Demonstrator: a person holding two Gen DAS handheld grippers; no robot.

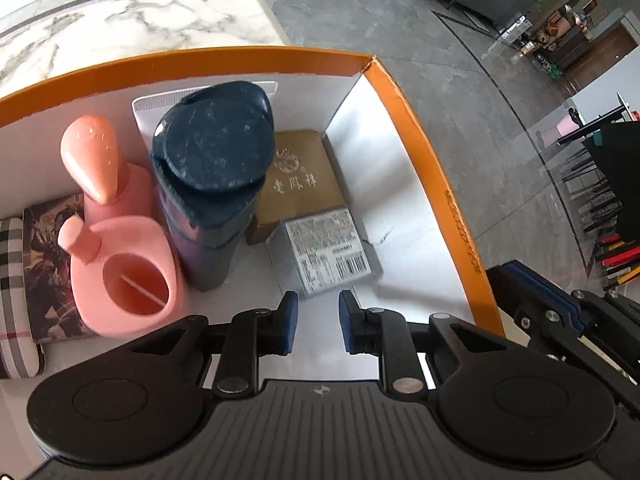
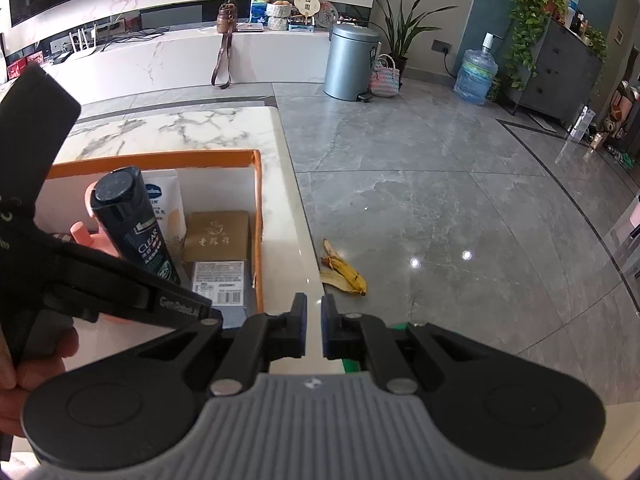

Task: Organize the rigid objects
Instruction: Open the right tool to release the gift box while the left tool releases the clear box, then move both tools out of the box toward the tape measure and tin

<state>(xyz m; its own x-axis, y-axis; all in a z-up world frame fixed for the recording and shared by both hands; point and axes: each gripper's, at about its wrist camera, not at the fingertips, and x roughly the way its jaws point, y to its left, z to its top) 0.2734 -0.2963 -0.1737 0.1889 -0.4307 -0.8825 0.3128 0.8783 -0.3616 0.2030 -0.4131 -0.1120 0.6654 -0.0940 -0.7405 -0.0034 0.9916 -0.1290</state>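
Orange-rimmed and white inside, the cardboard box (image 1: 424, 160) sits on the marble table (image 2: 192, 128) and already holds most of the rigid things. Against its left wall stands a pink watering can (image 1: 124, 264); just right of it, upright and touching it, is the dark CLEAR shampoo bottle (image 1: 212, 184), its long axis vertical. Behind the bottle leans a white pouch (image 2: 166, 200). To the right, lying flat on the box floor, is a brown box with printed characters (image 1: 300, 176), and nearer still a small clear case with a barcode label (image 1: 332, 248), its long side running near to far.

The left gripper (image 1: 318, 322) hangs over the near part of the box, tilted down, its pads drawn in as far as they go with a narrow gap and nothing between them. The labelled case lies just beyond and slightly right of its tips, so this hand is the nearer one to everything in the box.

The right gripper (image 2: 314, 320) rests outside the box over the table's right edge, pads pressed nearly together, empty. On the floor beyond lies a banana peel (image 2: 344, 272).
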